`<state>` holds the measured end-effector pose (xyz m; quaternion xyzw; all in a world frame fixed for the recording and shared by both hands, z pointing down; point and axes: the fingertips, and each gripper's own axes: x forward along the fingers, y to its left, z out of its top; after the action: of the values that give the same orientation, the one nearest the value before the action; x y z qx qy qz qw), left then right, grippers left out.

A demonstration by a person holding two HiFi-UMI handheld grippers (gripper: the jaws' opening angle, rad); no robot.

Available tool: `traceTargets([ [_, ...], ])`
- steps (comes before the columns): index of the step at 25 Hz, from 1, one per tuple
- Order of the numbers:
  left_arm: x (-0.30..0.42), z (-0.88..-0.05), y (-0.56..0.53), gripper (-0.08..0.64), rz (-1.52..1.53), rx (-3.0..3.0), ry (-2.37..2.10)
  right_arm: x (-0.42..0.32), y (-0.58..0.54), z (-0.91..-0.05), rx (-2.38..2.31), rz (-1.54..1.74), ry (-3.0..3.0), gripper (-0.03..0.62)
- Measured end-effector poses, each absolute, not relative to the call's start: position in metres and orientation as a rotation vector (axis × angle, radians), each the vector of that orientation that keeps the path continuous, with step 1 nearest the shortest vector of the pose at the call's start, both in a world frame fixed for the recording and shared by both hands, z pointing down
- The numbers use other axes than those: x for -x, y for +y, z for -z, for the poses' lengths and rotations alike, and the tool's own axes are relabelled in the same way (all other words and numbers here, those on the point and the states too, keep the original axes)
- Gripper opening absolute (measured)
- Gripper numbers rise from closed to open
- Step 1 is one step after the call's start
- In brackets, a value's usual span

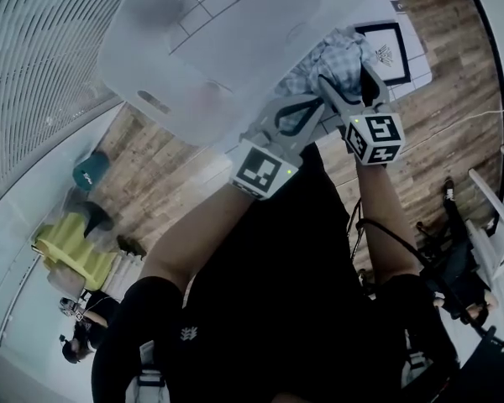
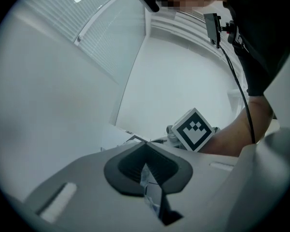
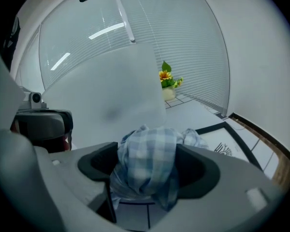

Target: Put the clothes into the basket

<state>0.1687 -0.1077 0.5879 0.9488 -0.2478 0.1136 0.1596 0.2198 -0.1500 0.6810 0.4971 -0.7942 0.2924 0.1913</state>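
Note:
A blue-and-white checked cloth (image 1: 340,53) is bunched over the white tiled surface, beside a large translucent white basket (image 1: 227,49). My right gripper (image 1: 346,72) stands open. The cloth (image 3: 147,153) is heaped between its wide dark pads (image 3: 195,170). My left gripper (image 1: 307,107) comes in from the lower left with its jaws closed together. In the left gripper view its pads (image 2: 130,168) meet on a thin pale fold that looks like the same cloth (image 2: 146,178). The basket wall (image 3: 111,95) rises just behind the cloth and fills the left of the left gripper view as a pale wall (image 2: 48,105).
A black-framed mat with a drawing (image 1: 386,49) lies to the right of the cloth on the wood floor (image 1: 454,124). A small pot of yellow flowers (image 3: 168,83) stands by the blinds. A white chair (image 1: 496,217) is at the right, yellow and teal items (image 1: 71,250) at the left.

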Motion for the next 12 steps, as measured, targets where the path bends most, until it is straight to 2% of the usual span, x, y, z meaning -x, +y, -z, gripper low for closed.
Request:
traceTargets([
  [3,-0.167,-0.592,-0.108,0.008,-0.330,-2.700,-0.712,-0.220,-0.150,-0.689,-1.378,-0.865,-2.240,0.334],
  [6,-0.165,-0.591,-0.108,0.006,-0.333,-2.703,-0.711,-0.220,-0.151,-0.687,-1.373,-0.889,-2.254,0.202],
  [7,-0.165,-0.590,-0.108,0.008,-0.329,-2.703,-0.714,-0.220,-0.151,-0.686,-1.372,-0.888,-2.256,0.176],
  [12,-0.166,-0.579,-0.109,0.006,-0.309,-2.716,-0.719,-0.221,-0.148,-0.678,-1.369,-0.857,-2.251,0.126],
])
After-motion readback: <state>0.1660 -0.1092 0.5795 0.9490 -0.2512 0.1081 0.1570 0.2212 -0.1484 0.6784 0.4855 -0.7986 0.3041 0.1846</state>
